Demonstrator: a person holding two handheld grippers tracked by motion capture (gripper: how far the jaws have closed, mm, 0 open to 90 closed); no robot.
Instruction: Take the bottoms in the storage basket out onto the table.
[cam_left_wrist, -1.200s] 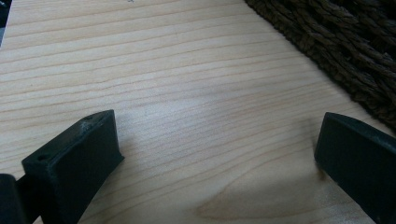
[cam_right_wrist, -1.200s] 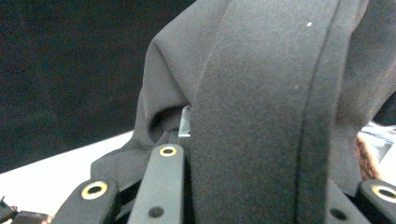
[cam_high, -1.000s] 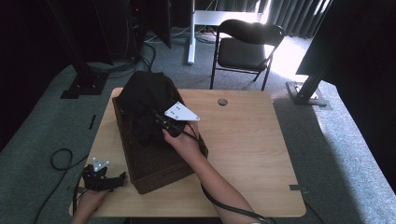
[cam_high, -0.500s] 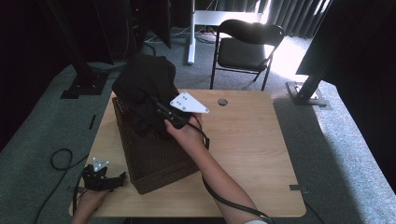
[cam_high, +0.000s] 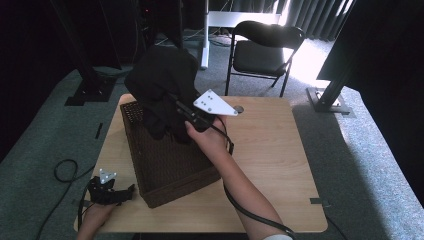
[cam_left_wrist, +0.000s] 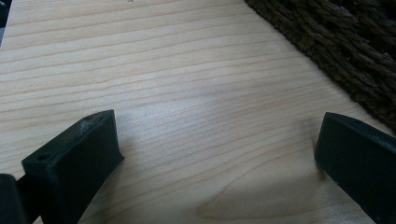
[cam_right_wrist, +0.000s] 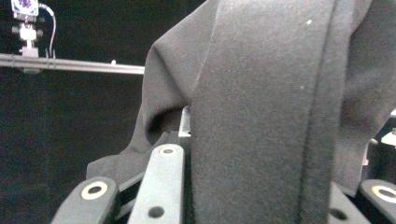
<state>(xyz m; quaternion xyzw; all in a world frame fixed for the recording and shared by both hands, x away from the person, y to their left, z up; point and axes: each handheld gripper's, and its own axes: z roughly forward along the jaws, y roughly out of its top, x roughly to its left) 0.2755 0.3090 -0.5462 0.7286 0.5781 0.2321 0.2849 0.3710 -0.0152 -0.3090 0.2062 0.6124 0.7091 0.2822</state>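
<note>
right gripper (cam_high: 176, 107) clamped on black garment (cam_high: 162, 82), lifted above basket (cam_high: 170, 160) | left gripper (cam_high: 112, 192) jaws wide, idle | risk: trailing cloth below snags rim, tips basket

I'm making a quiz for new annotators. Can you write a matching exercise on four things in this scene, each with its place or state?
1 black garment
2 wicker basket
3 left gripper
4 folding chair

a on the floor beyond the table
b open, low over the table's near left corner
c standing on the table
d lifted above the basket, clamped by the right gripper

Pairs: 1-d, 2-c, 3-b, 4-a
</note>
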